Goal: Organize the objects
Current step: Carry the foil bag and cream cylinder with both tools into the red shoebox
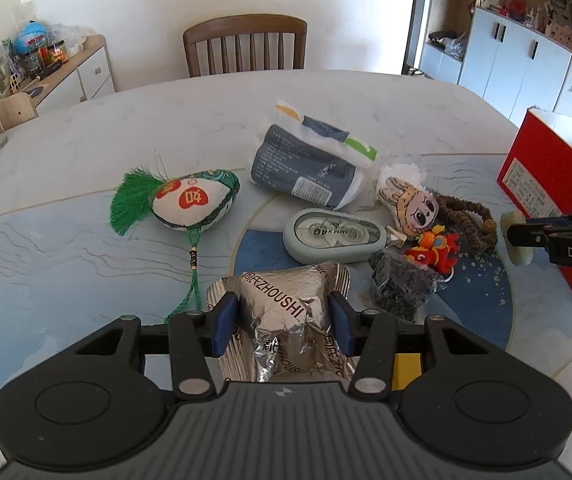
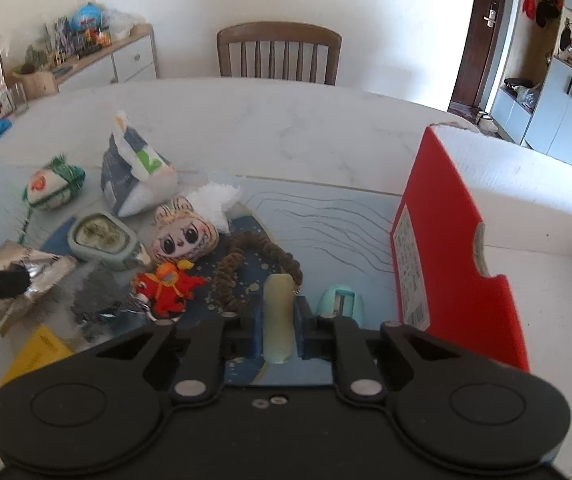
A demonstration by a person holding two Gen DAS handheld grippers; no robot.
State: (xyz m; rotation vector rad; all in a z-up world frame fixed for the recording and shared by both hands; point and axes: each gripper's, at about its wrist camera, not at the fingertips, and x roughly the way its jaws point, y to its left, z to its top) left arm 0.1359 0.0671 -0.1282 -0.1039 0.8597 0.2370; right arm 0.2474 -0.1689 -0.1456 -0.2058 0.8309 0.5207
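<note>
My left gripper (image 1: 281, 328) is shut on a silver foil packet (image 1: 290, 320) marked ZHOUSHI, near the table's front edge; it also shows in the right wrist view (image 2: 25, 276). My right gripper (image 2: 279, 328) is shut on a pale cream disc (image 2: 277, 316), held edge-on just left of the red box (image 2: 458, 248). In the left wrist view the right gripper (image 1: 522, 236) and the red box (image 1: 554, 200) sit at the far right. The box is open, white inside and looks empty.
On the table lie a green tasselled sachet (image 1: 189, 204), a grey-white pouch (image 1: 310, 168), a correction tape (image 1: 334, 234), a doll face (image 1: 410, 206), a red plush charm (image 1: 432, 250), a brown bead string (image 1: 470, 216), a dark packet (image 1: 402, 284), a mint sharpener (image 2: 342, 300) and a yellow card (image 2: 37, 352). A chair (image 1: 245, 44) stands behind.
</note>
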